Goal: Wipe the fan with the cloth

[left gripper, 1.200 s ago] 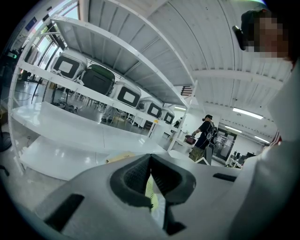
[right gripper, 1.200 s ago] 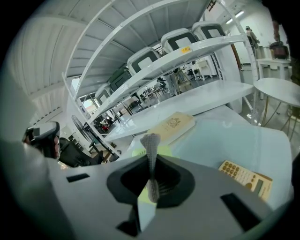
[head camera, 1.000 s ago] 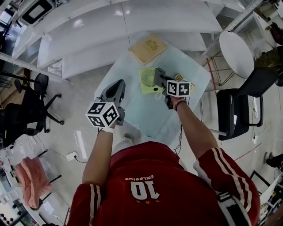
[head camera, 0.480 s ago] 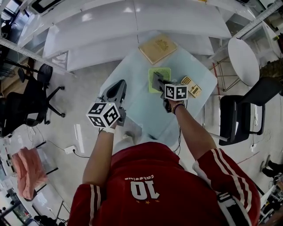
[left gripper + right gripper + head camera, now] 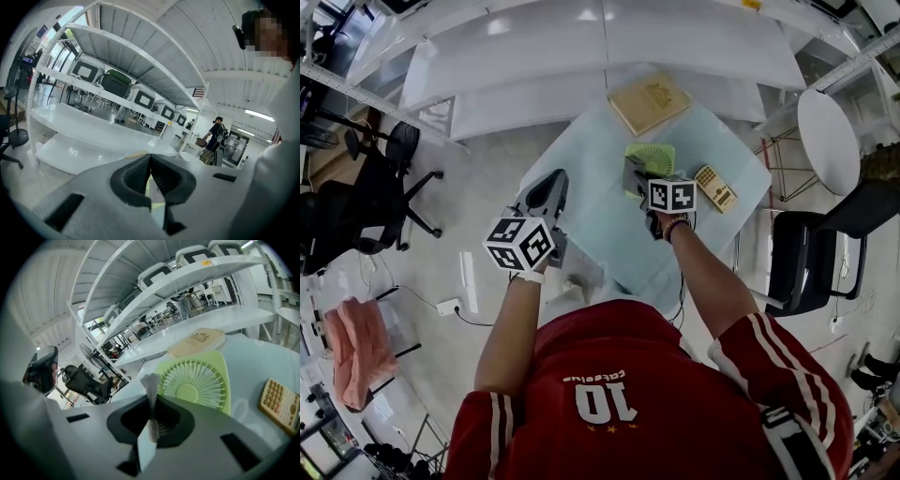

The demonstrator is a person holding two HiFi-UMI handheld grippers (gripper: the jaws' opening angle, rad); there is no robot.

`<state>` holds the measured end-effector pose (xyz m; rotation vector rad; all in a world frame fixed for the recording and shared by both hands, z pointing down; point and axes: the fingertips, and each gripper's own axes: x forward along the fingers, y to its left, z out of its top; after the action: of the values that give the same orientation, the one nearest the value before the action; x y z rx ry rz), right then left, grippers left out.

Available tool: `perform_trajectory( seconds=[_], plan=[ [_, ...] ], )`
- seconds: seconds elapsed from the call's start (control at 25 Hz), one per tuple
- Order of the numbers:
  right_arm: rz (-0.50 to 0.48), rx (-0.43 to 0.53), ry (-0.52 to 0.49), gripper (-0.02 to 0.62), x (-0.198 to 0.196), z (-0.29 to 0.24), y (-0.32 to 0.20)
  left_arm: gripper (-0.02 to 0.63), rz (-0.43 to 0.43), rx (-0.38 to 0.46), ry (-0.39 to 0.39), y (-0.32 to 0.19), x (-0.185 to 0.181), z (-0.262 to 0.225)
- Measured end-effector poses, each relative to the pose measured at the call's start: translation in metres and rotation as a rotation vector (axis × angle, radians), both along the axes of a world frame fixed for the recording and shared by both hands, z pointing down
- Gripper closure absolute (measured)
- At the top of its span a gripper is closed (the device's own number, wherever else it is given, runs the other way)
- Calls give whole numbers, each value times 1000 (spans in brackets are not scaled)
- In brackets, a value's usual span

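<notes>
Left tongs [image 5: 150, 164] stay clenched, empty, over the table's [image 5: 581, 178] left edge; right tongs [image 5: 151, 401], clamped on the cloth [image 5: 151, 385], have swung in line behind the green fan [image 5: 197, 387] lying face-up mid-table, so wiping seems imminent.

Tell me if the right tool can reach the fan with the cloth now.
Probably yes. The right tool, shut on the cloth, points at the green fan lying just ahead on the table, with nothing between them.

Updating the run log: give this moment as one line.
left gripper: shut, empty | right gripper: shut on cloth | green fan: on table
</notes>
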<state>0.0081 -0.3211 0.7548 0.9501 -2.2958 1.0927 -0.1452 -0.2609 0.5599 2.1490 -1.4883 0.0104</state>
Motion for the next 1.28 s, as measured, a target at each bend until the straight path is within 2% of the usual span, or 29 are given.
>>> perform_trajectory(
  seconds=[0.4,1.28],
  plan=[
    [-7,-16,16,574,-3,9,-8,603,-4,-13,-9,-5,-4,4],
    [35,-17,48,574,25,15,-15,603,5,-22,-4,-5,-1,8]
  ],
)
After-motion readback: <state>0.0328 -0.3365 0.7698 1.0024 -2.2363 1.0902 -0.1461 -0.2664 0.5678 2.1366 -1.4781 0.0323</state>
